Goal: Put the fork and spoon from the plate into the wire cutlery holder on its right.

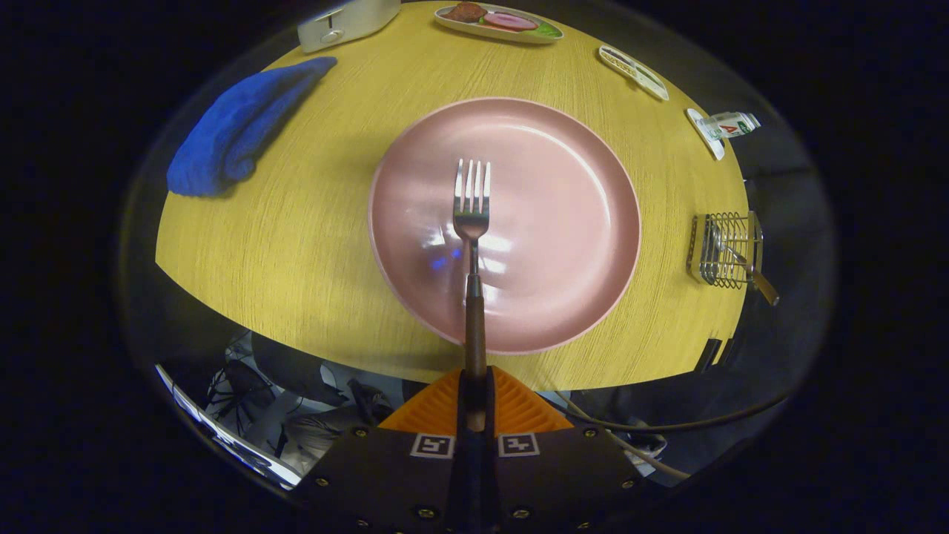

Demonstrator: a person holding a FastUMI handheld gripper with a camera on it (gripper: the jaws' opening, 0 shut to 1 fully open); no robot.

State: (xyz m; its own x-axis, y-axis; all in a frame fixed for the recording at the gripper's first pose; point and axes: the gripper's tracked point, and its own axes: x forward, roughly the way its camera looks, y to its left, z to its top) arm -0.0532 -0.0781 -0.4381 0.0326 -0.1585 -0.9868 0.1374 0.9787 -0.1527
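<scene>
Table point(311, 245), wood-grained and rounded, carries everything else. Plate point(549, 222), pink and round, sits at its centre, directly ahead of the gripper point(474, 393). Cloth point(237, 133), blue and bunched, lies at about ten o'clock from the plate. White appliance point(348, 21) stands at eleven o'clock on the far edge; a small tray of food point(498, 22) lies at twelve, a flat remote-like object point(634, 72) at one, and a small carton point(730, 124) at about two o'clock.

Wire cutlery holder point(725, 251) stands at three o'clock from the plate, near the table's right edge and well apart from the plate rim. The spoon point(745, 265) is already lodged in it, its handle leaning out toward four o'clock.

Fork point(472, 222) is clamped by its handle between the closed fingers. Its long axis runs straight out from them toward twelve o'clock, tines farthest away and over the plate's middle; whether the tines touch the plate cannot be told.

Judgement: with the spoon placed, the fork is the remaining item. The holder lies to the right of the fingers, roughly at right angles to the fork's axis, so the coming move calls for a swing toward three o'clock and a turn that brings the fork end-first over the holder's opening.
</scene>
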